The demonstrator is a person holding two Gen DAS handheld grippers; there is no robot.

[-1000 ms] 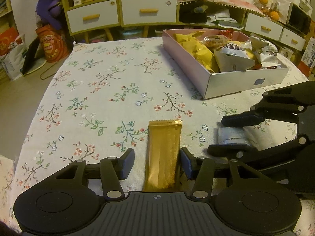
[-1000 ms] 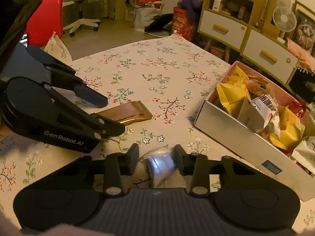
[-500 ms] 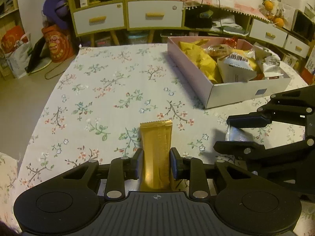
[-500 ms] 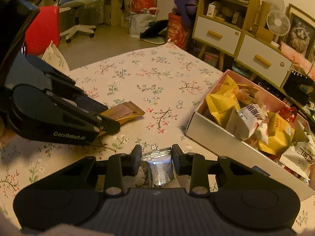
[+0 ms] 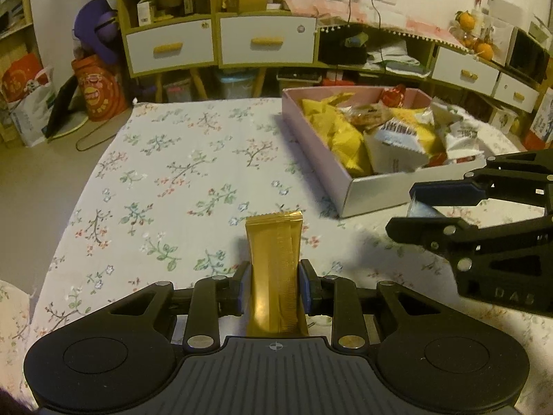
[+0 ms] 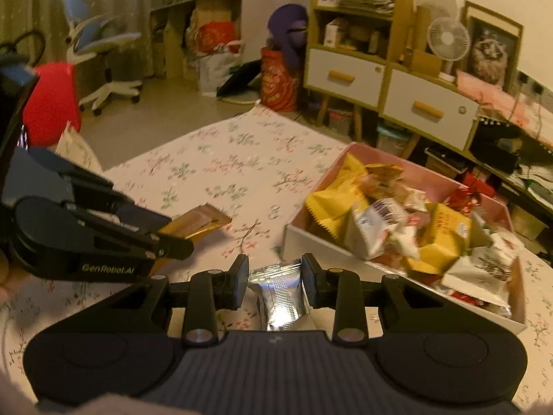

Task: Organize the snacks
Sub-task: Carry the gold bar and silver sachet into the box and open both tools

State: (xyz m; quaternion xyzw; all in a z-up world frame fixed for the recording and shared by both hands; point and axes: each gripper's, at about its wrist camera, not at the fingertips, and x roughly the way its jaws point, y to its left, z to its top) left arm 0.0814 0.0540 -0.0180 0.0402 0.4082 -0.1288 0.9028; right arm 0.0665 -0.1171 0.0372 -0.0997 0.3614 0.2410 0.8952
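Observation:
My left gripper (image 5: 273, 278) is shut on a long gold snack bar (image 5: 274, 256), which points away from me, lifted off the floral tablecloth (image 5: 166, 180). In the right wrist view that gold snack bar (image 6: 200, 223) sticks out of the left gripper (image 6: 179, 238) at the left. My right gripper (image 6: 275, 276) is shut on a small silver foil packet (image 6: 278, 294), lifted off the cloth. In the left wrist view the right gripper (image 5: 411, 207) hangs just in front of the pink box (image 5: 376, 186), which is full of snack packs. The same pink box (image 6: 311, 238) lies just right of the packet.
Yellow and white snack packs (image 6: 397, 228) fill the box. Drawer cabinets (image 5: 221, 41) stand behind the table. Bags (image 5: 96, 90) sit on the floor at the far left, with an office chair (image 6: 100, 55) and a red object (image 6: 52, 97) beyond the table's left edge.
My left gripper closed onto the gold bar and raised it from the cloth. My right gripper lifted the silver packet off the table and moved toward the box.

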